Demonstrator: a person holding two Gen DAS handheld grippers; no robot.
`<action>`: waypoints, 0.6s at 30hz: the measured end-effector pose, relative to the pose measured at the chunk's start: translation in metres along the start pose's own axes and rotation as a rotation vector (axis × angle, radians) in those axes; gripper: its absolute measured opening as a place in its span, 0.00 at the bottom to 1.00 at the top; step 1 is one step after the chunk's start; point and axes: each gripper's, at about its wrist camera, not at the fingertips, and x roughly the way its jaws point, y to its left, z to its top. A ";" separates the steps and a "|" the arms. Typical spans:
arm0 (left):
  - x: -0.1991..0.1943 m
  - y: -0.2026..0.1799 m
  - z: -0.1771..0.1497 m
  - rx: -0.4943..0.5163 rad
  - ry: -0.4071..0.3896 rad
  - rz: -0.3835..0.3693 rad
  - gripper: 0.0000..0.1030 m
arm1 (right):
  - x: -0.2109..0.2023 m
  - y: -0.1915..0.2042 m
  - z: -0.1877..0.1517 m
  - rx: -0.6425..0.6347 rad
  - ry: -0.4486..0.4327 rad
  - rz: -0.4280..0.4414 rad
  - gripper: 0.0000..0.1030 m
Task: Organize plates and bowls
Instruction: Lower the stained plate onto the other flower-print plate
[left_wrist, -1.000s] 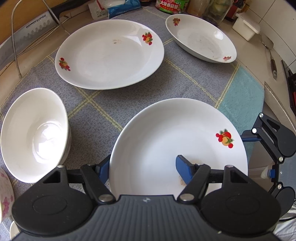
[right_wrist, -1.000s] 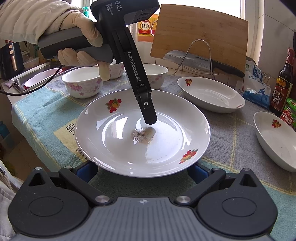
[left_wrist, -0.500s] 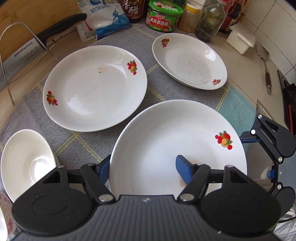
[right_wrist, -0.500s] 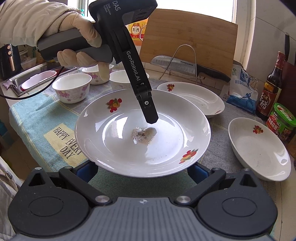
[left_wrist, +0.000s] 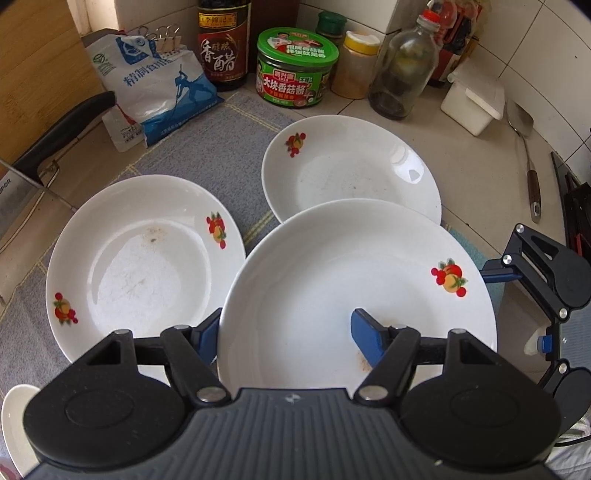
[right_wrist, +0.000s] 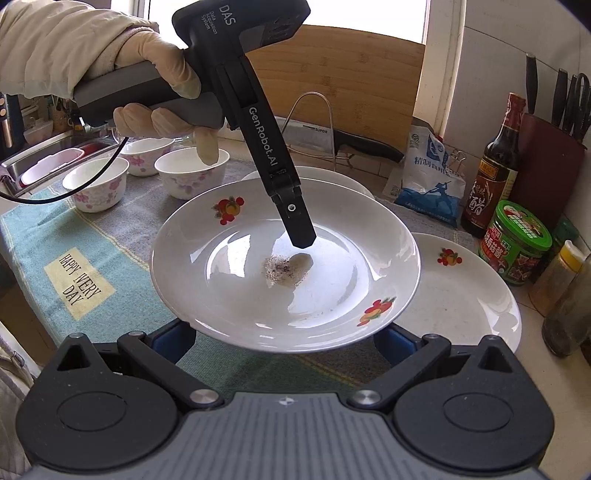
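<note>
My left gripper (left_wrist: 284, 328) is shut on the rim of a white fruit-print plate (left_wrist: 354, 288), held in the air; one finger (left_wrist: 369, 339) lies inside it, the other under the rim. In the right wrist view the plate (right_wrist: 284, 266) shows a dirty smear, with the left gripper's finger (right_wrist: 299, 225) pressing in it. My right gripper (right_wrist: 284, 339) sits wide open below the plate's near edge, not gripping. A second plate (left_wrist: 144, 258) lies below left and a third plate (left_wrist: 351, 170) lies beyond on the grey mat. Three flowered bowls (right_wrist: 98, 184) stand far left.
Sauce bottle (left_wrist: 223, 44), green jar (left_wrist: 295, 68), salt bag (left_wrist: 155, 92), glass bottle (left_wrist: 402, 70) and white box (left_wrist: 472, 107) line the back wall. A knife on a wire rack (right_wrist: 332, 133) and cutting board (right_wrist: 332, 85) stand behind. A sink (right_wrist: 44, 162) is far left.
The held plate has travelled away from the bowls toward the back-corner plates, carried by the left gripper; the right gripper followed beneath it. The grip is unchanged.
</note>
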 end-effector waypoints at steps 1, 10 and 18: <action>0.002 -0.002 0.004 0.003 0.000 -0.001 0.69 | -0.001 -0.004 -0.001 0.002 0.000 -0.004 1.00; 0.024 -0.021 0.045 0.054 0.000 -0.016 0.69 | -0.006 -0.043 -0.009 0.037 0.003 -0.044 1.00; 0.046 -0.029 0.078 0.095 0.006 -0.033 0.69 | -0.004 -0.074 -0.015 0.076 0.010 -0.078 1.00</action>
